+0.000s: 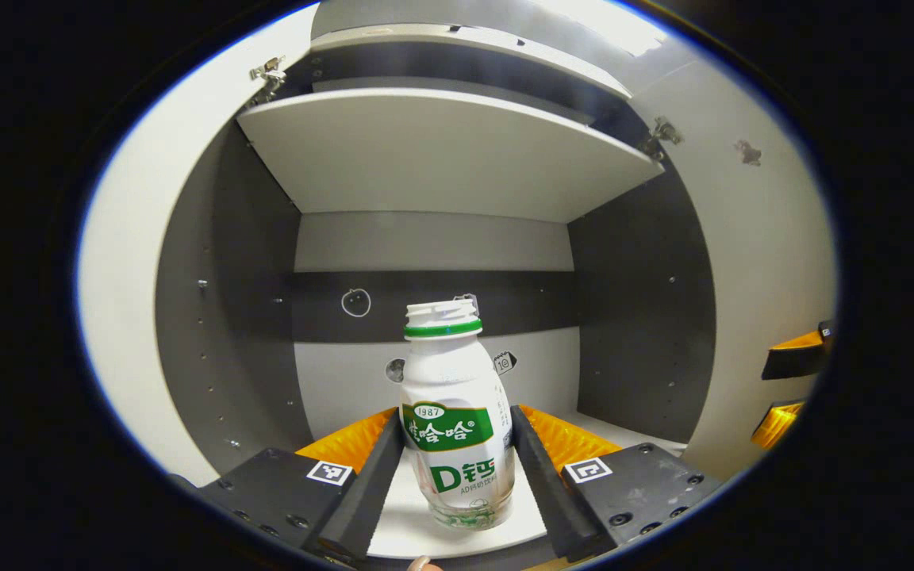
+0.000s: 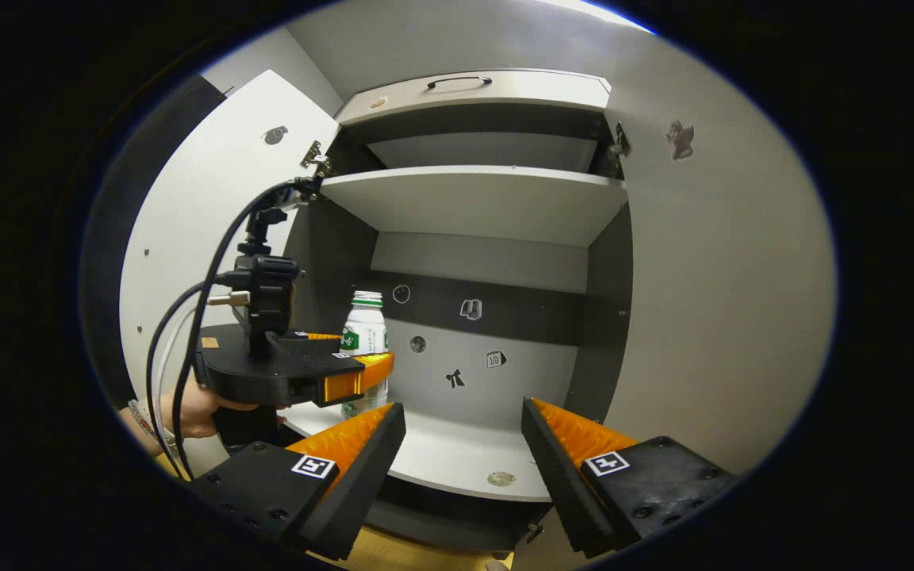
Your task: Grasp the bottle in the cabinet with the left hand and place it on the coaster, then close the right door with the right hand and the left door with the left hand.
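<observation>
- Left gripper view: the left gripper at bottom centre pinches the drink bottle between both fingers, upright on the cabinet's lower shelf; both doors stand open.
- Right gripper view: the right gripper hangs spread at bottom centre before the shelf; the bottle is centre left.

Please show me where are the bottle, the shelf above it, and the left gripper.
bottle (image 1: 457,432), left gripper view, on its label.
shelf (image 1: 441,155), left gripper view, on its underside.
left gripper (image 1: 457,464), left gripper view, midway between its fingertips.
</observation>
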`<state>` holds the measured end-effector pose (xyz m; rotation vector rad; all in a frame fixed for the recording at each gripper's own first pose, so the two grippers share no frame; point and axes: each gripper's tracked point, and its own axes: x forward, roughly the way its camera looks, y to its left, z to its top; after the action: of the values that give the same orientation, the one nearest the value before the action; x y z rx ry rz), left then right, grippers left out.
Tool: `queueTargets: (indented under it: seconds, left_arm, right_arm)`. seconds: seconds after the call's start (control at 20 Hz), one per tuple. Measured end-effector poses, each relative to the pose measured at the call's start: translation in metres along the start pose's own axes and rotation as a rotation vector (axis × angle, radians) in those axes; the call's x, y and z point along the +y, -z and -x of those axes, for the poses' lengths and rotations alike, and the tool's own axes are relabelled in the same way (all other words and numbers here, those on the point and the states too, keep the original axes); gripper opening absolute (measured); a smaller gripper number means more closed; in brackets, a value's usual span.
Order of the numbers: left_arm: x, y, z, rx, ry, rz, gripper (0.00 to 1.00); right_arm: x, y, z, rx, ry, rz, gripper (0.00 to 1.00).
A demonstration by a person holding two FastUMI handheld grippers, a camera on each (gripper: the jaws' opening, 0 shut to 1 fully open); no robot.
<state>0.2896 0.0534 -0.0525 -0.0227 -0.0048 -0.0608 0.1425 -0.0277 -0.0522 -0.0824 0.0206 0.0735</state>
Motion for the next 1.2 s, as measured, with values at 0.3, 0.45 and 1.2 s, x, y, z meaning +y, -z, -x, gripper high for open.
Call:
queueTargets:
  seconds: [0.3,0.45,1.2]
  left_arm:
    - [-0.005,-0.007,0.067,0.008,-0.034,-0.055,0.82]
    - [-0.017,-0.007,0.098,0.005,-0.009,-0.048,0.82]
    - [-0.123,0.119,0.246,0.066,0.218,0.030,0.82]
  right_arm:
    - [0.017,-0.018,0.042,-0.025,-0.011,-0.008,0.98]
    - [0.021,-0.024,0.062,-0.026,0.004,0.022,0.98]
    - [-0.015,0.013,0.139,0.057,0.280,0.142,0.98]
